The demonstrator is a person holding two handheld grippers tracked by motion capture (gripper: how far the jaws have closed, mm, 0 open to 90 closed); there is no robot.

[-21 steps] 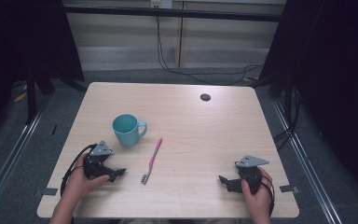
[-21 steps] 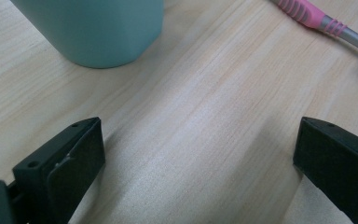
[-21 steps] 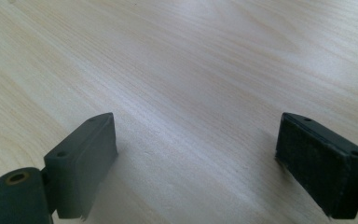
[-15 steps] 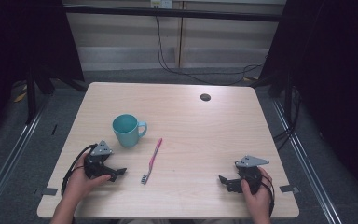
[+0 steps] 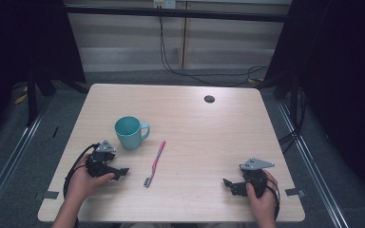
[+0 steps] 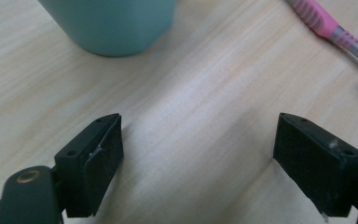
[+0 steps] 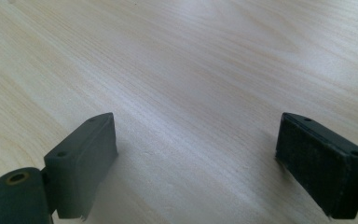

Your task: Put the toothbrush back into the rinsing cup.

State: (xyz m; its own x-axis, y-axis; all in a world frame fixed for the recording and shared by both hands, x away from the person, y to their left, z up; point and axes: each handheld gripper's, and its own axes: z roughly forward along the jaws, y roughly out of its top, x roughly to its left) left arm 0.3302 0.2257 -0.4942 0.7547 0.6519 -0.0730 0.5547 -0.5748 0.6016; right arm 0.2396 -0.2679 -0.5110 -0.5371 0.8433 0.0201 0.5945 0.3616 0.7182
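The left tongs are held released near the tabletop's near-left edge, just left of a pink toothbrush. A teal mug is seen upright just beyond them, beside the toothbrush handle. The right tongs are held released over bare wood at the near right.

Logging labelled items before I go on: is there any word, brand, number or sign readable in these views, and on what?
None readable.
Teal mug: plain, no print.
Pink toothbrush: no lettering can be made out on its handle.
Table: bare wood grain.
Left gripper and right gripper: black jaws, no markings legible.
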